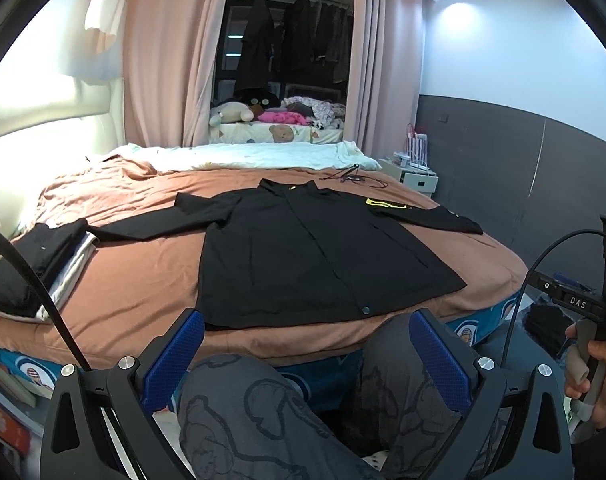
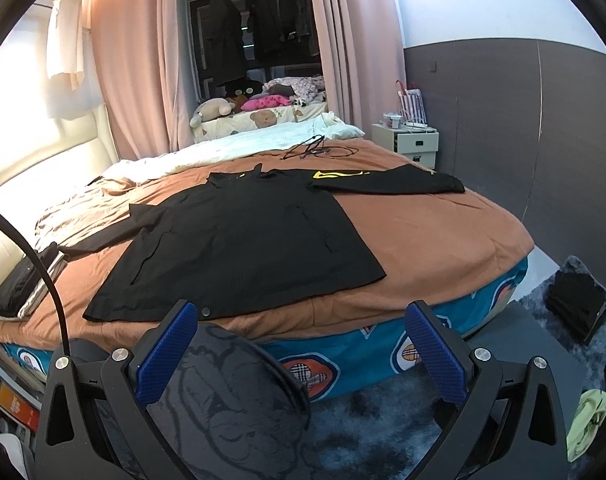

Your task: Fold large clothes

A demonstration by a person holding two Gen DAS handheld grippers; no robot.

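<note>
Black jacket [image 1: 319, 252] lies spread flat on the bed [image 1: 135, 280], sleeves out, unfolded; folded stack [image 1: 43, 256] at nine o'clock. Left gripper [image 1: 307, 360] and right gripper [image 2: 307, 354] hover with fingers spread, empty.

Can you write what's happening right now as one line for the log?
stage: before folding | black jacket: flat on bed | left hand-held gripper: open | right hand-held gripper: open

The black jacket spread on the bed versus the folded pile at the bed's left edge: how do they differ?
The black jacket lies flat mid-bed, sleeves out; the folded pile sits compact at the left edge. The jacket has yellow marks; the pile shows black over white layers. Both rest on the brown bedspread, untouched.
</note>
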